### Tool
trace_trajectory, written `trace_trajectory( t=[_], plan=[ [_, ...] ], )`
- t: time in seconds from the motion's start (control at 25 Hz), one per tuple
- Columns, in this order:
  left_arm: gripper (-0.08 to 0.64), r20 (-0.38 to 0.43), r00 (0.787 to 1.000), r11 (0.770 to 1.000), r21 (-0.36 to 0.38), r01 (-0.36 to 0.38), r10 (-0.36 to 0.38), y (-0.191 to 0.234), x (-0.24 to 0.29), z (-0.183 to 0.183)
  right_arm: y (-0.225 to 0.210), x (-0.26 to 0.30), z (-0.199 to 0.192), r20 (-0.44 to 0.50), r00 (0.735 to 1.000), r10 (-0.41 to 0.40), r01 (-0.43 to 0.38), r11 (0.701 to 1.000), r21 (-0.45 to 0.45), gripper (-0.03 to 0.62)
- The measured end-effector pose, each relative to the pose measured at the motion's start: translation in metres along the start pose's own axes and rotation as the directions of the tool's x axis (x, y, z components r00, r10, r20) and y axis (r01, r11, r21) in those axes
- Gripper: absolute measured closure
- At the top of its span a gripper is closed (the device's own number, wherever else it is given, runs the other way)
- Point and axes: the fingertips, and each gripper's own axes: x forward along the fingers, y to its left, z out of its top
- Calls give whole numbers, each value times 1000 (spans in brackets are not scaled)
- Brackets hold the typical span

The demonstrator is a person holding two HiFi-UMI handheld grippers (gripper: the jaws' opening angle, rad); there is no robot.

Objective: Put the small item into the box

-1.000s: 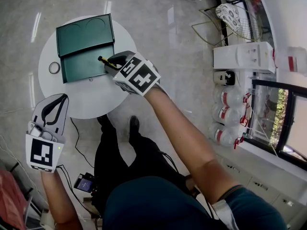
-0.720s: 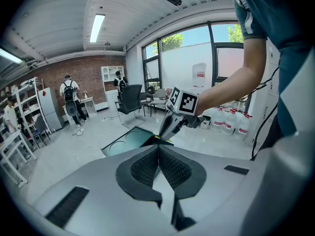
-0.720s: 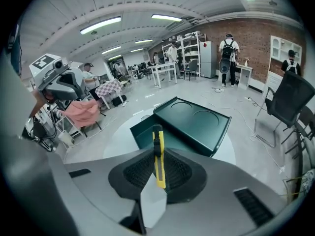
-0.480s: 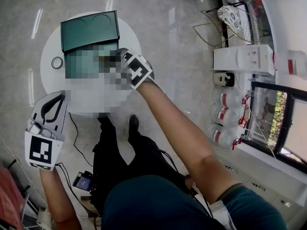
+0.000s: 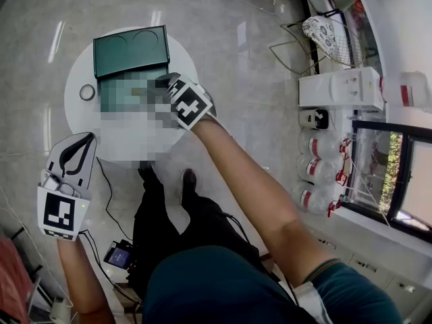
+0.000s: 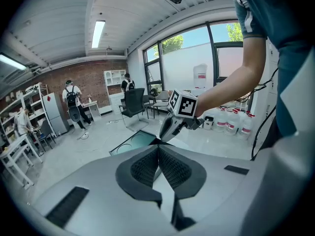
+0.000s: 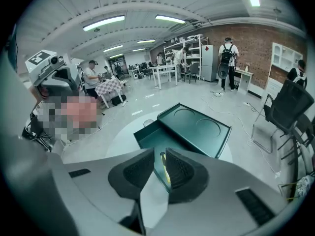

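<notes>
The jaws of the right gripper point(image 7: 160, 154) stand a little apart. In the gap shows the small item point(image 7: 166, 170), a thin yellow stick with a dark end. It runs close along the right-hand pad, and a strip of green box floor is visible between it and the other pad, so the jaws do not clamp it from both sides. Whether it already rests on the floor of the box cannot be told.

The jaws of the left gripper point(image 6: 158, 147) are closed, pad against pad at the tips, with nothing between them.

In the head view the right forearm stretches forward from the lower right across the table point(image 5: 75, 110), with the marker cube facing up and the jaws pointing down into the box. The left arm is drawn back and low; its gripper sits off the near left edge of the table, above the floor, with its jaws aimed at the table.

The box point(image 7: 145, 133) is dark green and open, and its lid point(image 7: 197, 127) lies folded back flat behind it. A small ring point(image 5: 87, 92) lies on the table just beside the box.
</notes>
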Motion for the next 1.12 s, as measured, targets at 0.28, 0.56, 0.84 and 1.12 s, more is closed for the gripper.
trace_trajectory(
  t=[0.28,0.56,0.84,1.12],
  plan=[
    [541,56,998,999,12,-42,41,-3,-45,44,33,-94,65,164,986,-19,29,998,-60,523],
    [540,100,989,992,45,-114,109,-18,-101,91,75,-233,128,368,928,-60,125,980,-155,554],
    [540,127,978,985,45,-169,163,-72,-152,133,116,-346,120,444,892,-91,196,961,-196,555],
    [540,144,973,980,48,-191,182,-118,-172,174,124,-417,89,465,879,-107,214,960,-182,555]
  ],
)
